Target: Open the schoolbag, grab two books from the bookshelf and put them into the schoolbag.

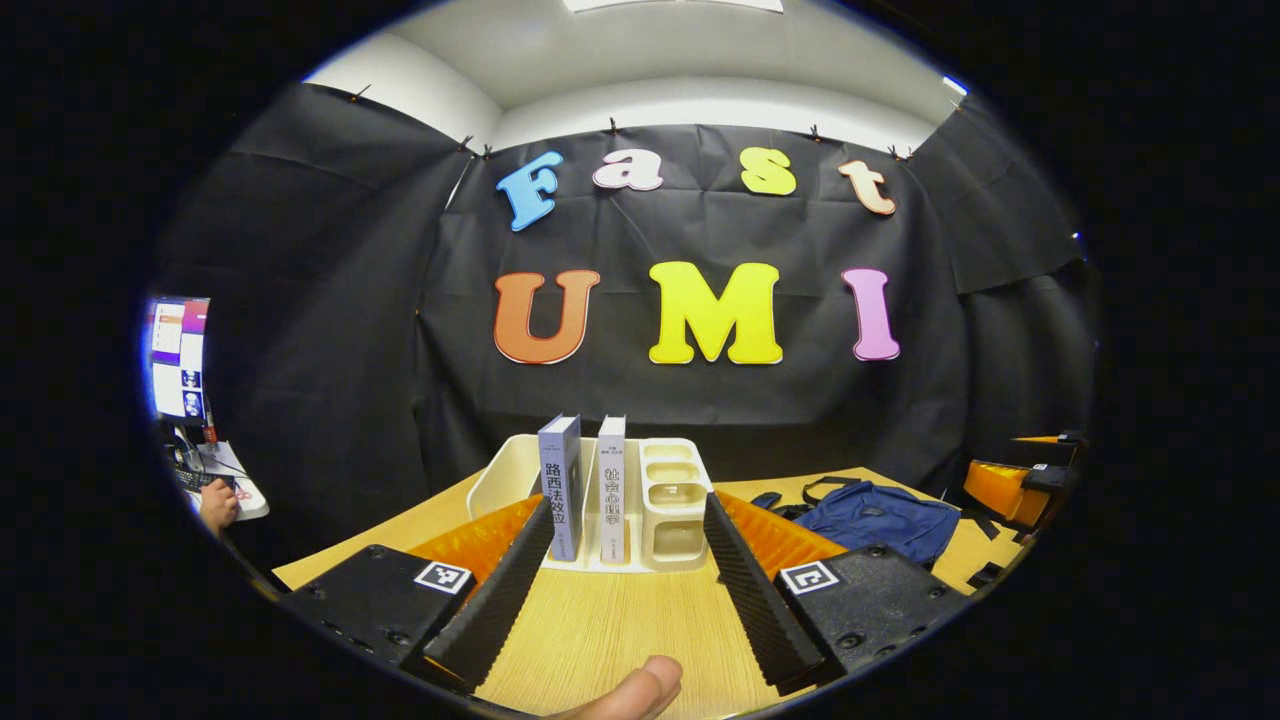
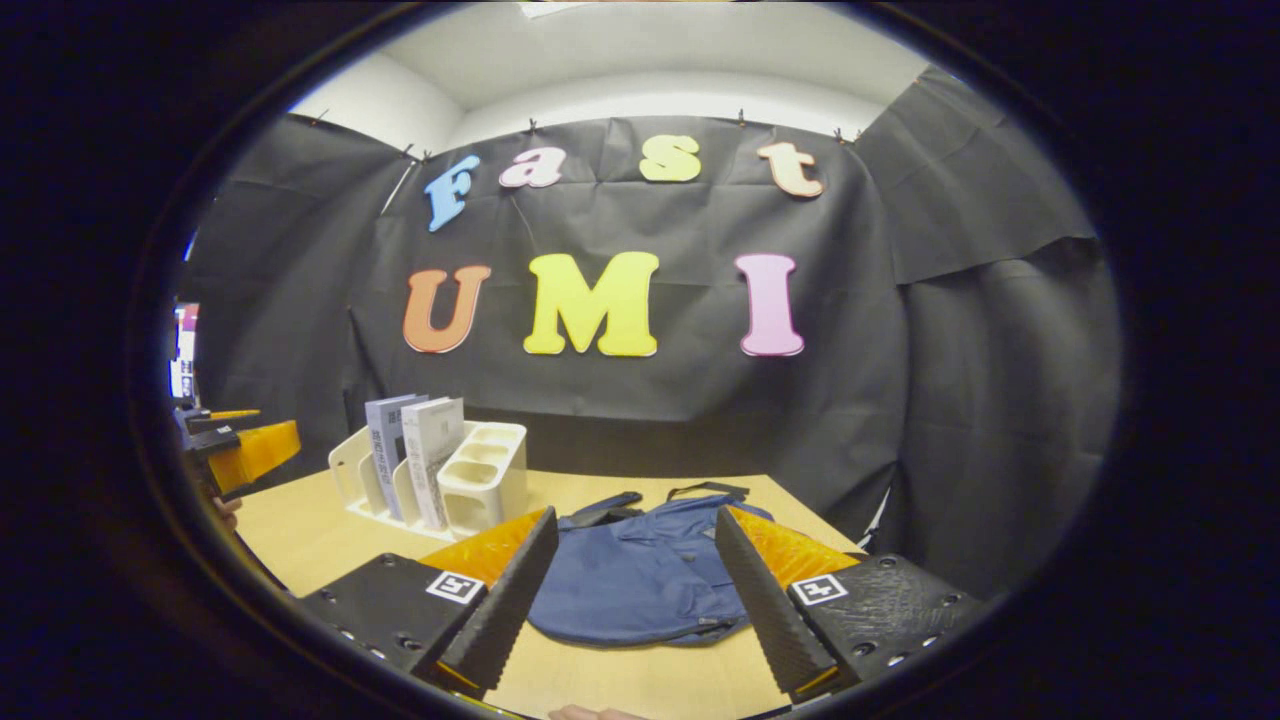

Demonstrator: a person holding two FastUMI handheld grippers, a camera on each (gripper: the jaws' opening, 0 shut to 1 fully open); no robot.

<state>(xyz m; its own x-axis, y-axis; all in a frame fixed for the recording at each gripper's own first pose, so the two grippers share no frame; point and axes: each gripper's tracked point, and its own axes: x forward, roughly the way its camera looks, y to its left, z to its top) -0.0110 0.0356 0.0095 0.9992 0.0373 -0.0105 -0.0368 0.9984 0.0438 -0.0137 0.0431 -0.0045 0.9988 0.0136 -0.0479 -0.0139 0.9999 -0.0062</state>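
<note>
In the left gripper view the left gripper (image 1: 628, 590) is spread wide over bare table (image 1: 620, 630), holding nothing; a fingertip (image 1: 640, 690) shows at the bottom edge. Just past its fingers, at centre frame, stands the rack (image 1: 672, 500) with two books (image 1: 585, 488) upright in it. The bag (image 1: 880, 518) lies flat at right.

In the right gripper view the right gripper (image 2: 625, 590) is likewise open and empty, with the bag (image 2: 640, 585) lying between and beyond its fingers. The rack (image 2: 480, 480) and books (image 2: 415, 455) sit at left, the left gripper (image 2: 235, 450) at the left edge.
</note>
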